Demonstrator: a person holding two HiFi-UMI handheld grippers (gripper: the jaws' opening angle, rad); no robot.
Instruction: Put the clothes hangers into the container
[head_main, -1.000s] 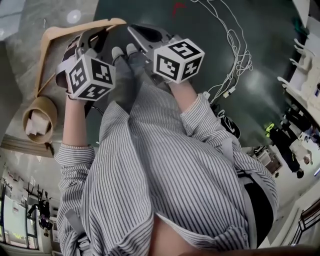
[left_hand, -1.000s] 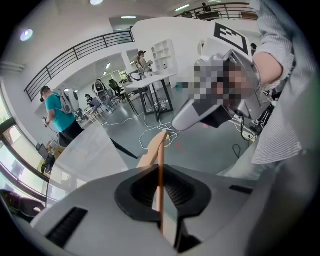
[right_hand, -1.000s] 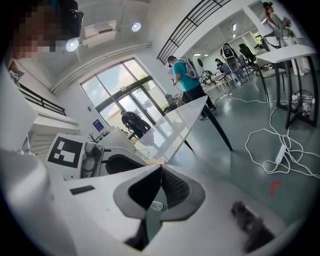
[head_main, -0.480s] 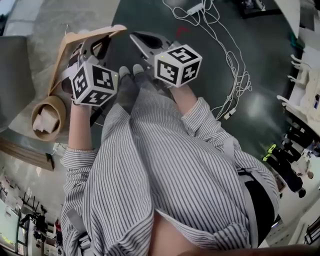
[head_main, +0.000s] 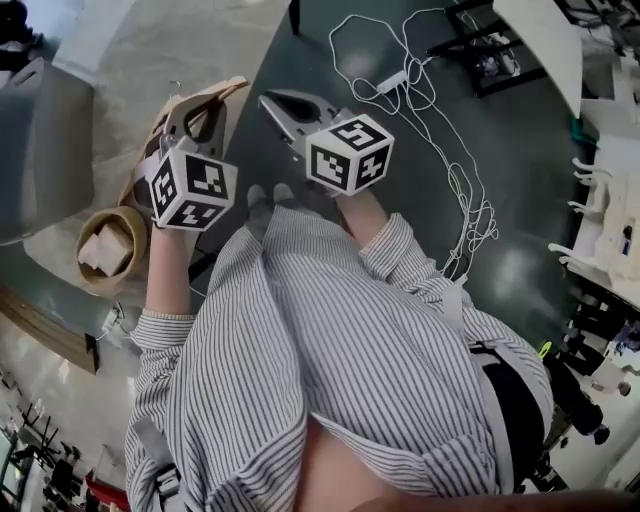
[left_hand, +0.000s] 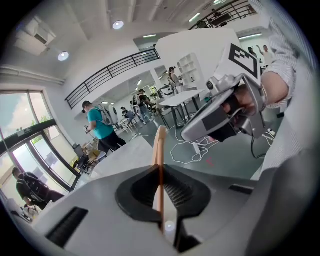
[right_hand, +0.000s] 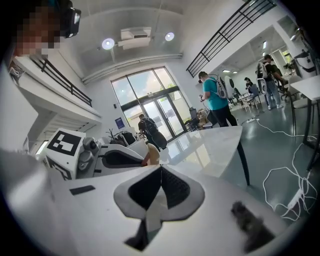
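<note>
gripping a wooden clothes hanger (head_main: 230, 87), the left gripper (head_main: 207, 103) sits at the left of the head view, held up in front of the person's striped shirt (head_main: 330, 360). in the left gripper view the thin edge of the hanger (left_hand: 160, 145) runs straight up between the two ribbed pads (left_hand: 176, 192), which press on it from both sides - the jaws stand only as far apart as the wood is thick, and they have just been closing a little tighter. the hanger's far end reaches out past the jaw tips over a pale table top (head_main: 130, 60).

the right gripper (head_main: 272, 103) is just right of the left one, near it but apart. in the right gripper view its jaws meet in a closed seam with nothing between them. that view also shows the left gripper to its left, with a bit of the tan hanger (right_hand: 151, 154) showing at its tip.

a round tan container (head_main: 92, 228) lies left of and nearer than the left gripper, beside the person's left forearm - the hanger is well clear of it. something pale and folded (head_main: 108, 250) lies inside it.

white cables (head_main: 440, 150) trail across the dark floor to the right. a person in a teal shirt (left_hand: 97, 122) stands far off in the hall.
</note>
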